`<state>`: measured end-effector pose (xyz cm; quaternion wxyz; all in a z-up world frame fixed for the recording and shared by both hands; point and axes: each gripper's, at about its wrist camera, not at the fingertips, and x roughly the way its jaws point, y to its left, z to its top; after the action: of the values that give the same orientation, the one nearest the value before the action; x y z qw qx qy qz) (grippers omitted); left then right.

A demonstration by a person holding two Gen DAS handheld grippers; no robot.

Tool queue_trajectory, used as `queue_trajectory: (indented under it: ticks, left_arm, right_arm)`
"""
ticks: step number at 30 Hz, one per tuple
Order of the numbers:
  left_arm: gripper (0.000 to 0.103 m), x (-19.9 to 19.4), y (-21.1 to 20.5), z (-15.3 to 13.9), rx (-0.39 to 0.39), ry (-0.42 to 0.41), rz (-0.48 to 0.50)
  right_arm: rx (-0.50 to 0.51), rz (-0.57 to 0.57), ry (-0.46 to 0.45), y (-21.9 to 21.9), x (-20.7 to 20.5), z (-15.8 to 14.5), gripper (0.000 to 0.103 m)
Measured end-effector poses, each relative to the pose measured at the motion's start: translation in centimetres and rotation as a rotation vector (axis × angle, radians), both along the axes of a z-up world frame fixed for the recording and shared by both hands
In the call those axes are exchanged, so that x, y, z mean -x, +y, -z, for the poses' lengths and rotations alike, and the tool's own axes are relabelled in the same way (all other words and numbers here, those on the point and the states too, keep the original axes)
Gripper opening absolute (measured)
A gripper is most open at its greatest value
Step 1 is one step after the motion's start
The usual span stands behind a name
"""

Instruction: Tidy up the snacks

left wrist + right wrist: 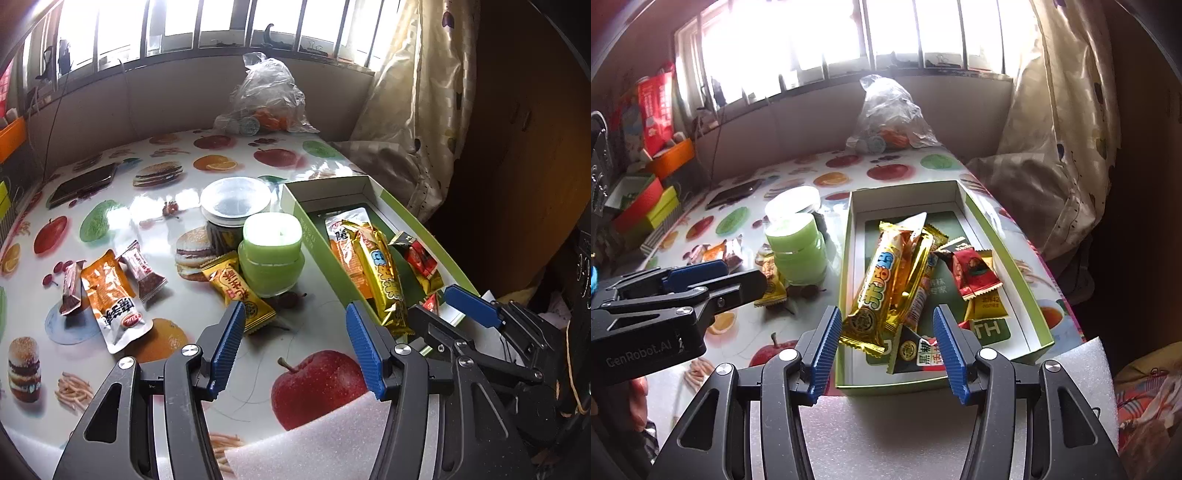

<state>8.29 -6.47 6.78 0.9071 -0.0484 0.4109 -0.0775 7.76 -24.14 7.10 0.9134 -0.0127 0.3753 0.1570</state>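
Blue ribbed fingers of the left gripper [295,332] stand apart with nothing between them, hovering over the glossy fruit-printed surface [155,199] just left of the green cardboard box [317,236]. The right gripper [884,339] also has its fingers spread and empty, poised over the near end of that box. Inside the box lie a long gold snack bar [886,284], a red packet [971,273], a yellow sachet [986,306] and a black-and-white wrapper [916,354]. Just left of the box stands a green jar [271,254], with a yellow snack packet [236,288] leaning against its base and a white-lidded jar [234,201] behind it. Farther left of the box lie an orange pouch [110,295] and two small brown-and-white wrapped sweets [142,269], well apart from it. Beyond the box, by the window, sits a clear plastic bag [266,99].
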Motion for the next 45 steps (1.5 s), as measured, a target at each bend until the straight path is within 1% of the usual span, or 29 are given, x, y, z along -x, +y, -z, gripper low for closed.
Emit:
queue_trajectory:
  ticks: [12, 21, 24, 26, 29, 32, 33, 38, 41, 43, 45]
  left_arm:
    - [0.058, 1.0, 5.2, 1.4, 0.007, 0.028, -0.13]
    - [0.058, 1.8, 11.4, 2.0, 0.01, 0.03, -0.261]
    - [0.058, 2.1, 13.7, 2.1, 0.043, 0.023, -0.289]
    - [0.058, 2.2, 15.2, 2.3, 0.042, 0.027, -0.326]
    - [0.058, 2.3, 17.0, 2.6, 0.071, 0.036, -0.349]
    - [0.058, 2.4, 17.8, 3.0, 0.03, 0.045, -0.361]
    - [0.058, 2.5, 18.2, 3.2, 0.031, 0.05, -0.363]
    - [0.058, 3.0, 20.1, 4.2, 0.051, 0.082, -0.393]
    - [0.058, 3.4, 21.3, 4.5, 0.082, 0.096, -0.411]
    - [0.058, 3.7, 22.1, 4.7, 0.094, 0.109, -0.444]
    - [0.058, 4.0, 22.8, 4.8, 0.121, 0.108, -0.453]
  right_arm:
    - [-0.021, -0.064, -0.013, 3.4, -0.4, -0.4, 0.051]
    - [-0.025, -0.161, -0.031, 7.9, -0.9, -1.0, 0.051]
    - [-0.021, -0.198, -0.028, 9.7, -1.2, -1.0, 0.051]
    - [-0.02, -0.231, -0.02, 11.1, -1.4, -0.8, 0.051]
    - [-0.009, -0.268, 0.001, 13.1, -1.8, -0.4, 0.051]
    - [-0.013, -0.308, 0.022, 15.0, -2.3, 0.1, 0.051]
    - [-0.011, -0.322, 0.027, 15.6, -2.4, 0.2, 0.051]
    - [-0.012, -0.387, 0.061, 18.6, -2.9, 0.9, 0.051]
    - [-0.015, -0.414, 0.086, 20.6, -3.6, 1.5, 0.051]
    - [-0.017, -0.437, 0.101, 21.8, -4.0, 1.9, 0.051]
    - [-0.007, -0.446, 0.111, 22.9, -4.3, 2.4, 0.051]
